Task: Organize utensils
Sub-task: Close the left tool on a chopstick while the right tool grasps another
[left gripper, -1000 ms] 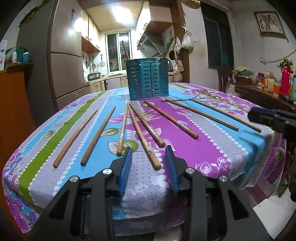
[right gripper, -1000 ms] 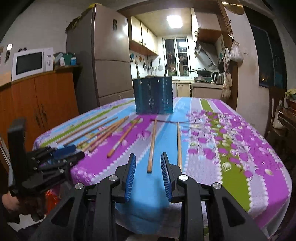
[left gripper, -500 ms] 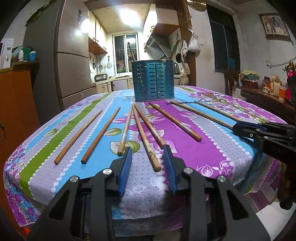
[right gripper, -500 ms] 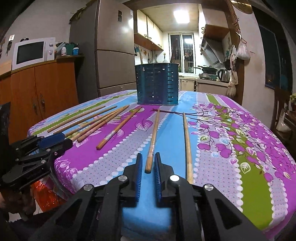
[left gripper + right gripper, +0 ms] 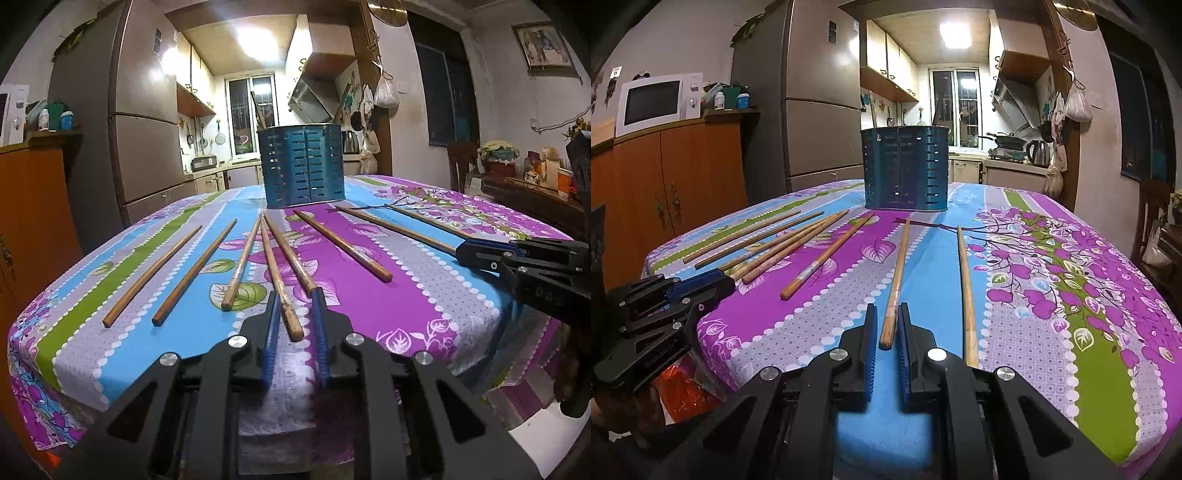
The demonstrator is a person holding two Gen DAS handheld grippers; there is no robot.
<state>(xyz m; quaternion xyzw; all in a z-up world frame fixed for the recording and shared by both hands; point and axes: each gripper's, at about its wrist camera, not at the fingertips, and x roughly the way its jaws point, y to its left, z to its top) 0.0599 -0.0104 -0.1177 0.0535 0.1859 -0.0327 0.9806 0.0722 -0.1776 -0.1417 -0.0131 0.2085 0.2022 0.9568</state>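
Several wooden chopsticks lie fanned out on the flowered tablecloth (image 5: 406, 314), pointing at a blue slotted utensil holder (image 5: 304, 166) (image 5: 905, 170) at the far side. My left gripper (image 5: 295, 291) is at the near edge, its jaws closing. The end of one chopstick (image 5: 277, 277) lies between the pads with a little gap on each side. A second chopstick (image 5: 291, 254) ends by the right fingertip. My right gripper (image 5: 887, 306) is shut on the near end of another chopstick (image 5: 895, 280). Each gripper also shows in the other's view: the right gripper (image 5: 461, 253), the left gripper (image 5: 727, 282).
Another chopstick (image 5: 966, 288) lies just right of the gripped one. A tall fridge (image 5: 820, 110) and an orange cabinet (image 5: 683, 177) with a microwave (image 5: 653, 101) stand left of the table. A dark sideboard (image 5: 535, 195) with cups stands to the right.
Both pairs of jaws have narrowed around a chopstick end, the right first, the left only in the last half second. The right gripper moved in to the table edge.
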